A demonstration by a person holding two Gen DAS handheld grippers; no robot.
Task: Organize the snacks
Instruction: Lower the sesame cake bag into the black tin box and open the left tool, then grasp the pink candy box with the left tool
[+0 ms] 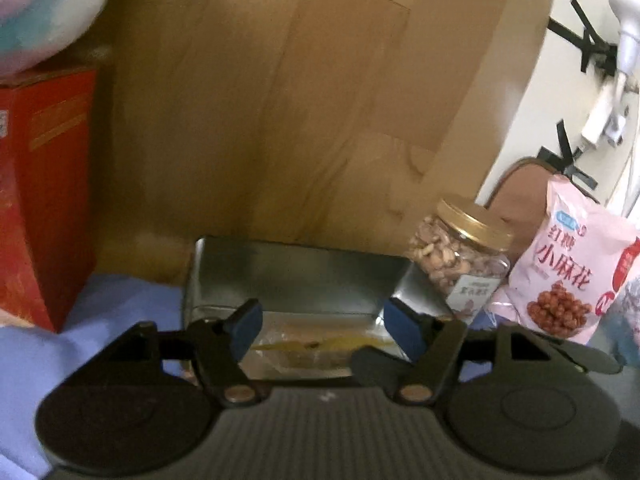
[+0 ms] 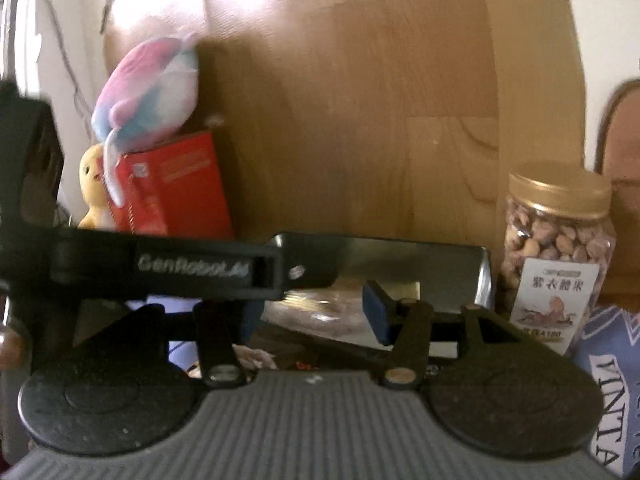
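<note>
— Blue-padded fingers of the left gripper (image 1: 326, 326) stand apart over an open metal tin (image 1: 296, 268); nothing sits between the pads. What does the tin hold?

— Clear-wrapped snack packets (image 1: 316, 350) lie on its floor, below the pads and not gripped.

— And beside it?

— Just right of the tin stands a clear jar of nuts (image 1: 456, 254) with a gold lid, shut and nearly full. Next to that leans a pink snack bag (image 1: 560, 276), sealed. Left of the tin stands a red carton (image 1: 44, 200) with a pastel plush toy (image 1: 44, 12) on top. Everything rests on a blue cloth (image 1: 120, 312) before a wooden board (image 1: 280, 100).

— How about the right gripper (image 2: 312, 314)?

— It also stands partly open, pads apart with nothing held. From its camera the left gripper's arm crosses in front of the tin (image 2: 400, 256), wrapped packets (image 2: 316, 312) show inside, and the nut jar (image 2: 556, 248) stands to the right. A yellow plush figure (image 2: 94, 192) stands beside the red carton (image 2: 180, 184).
</note>
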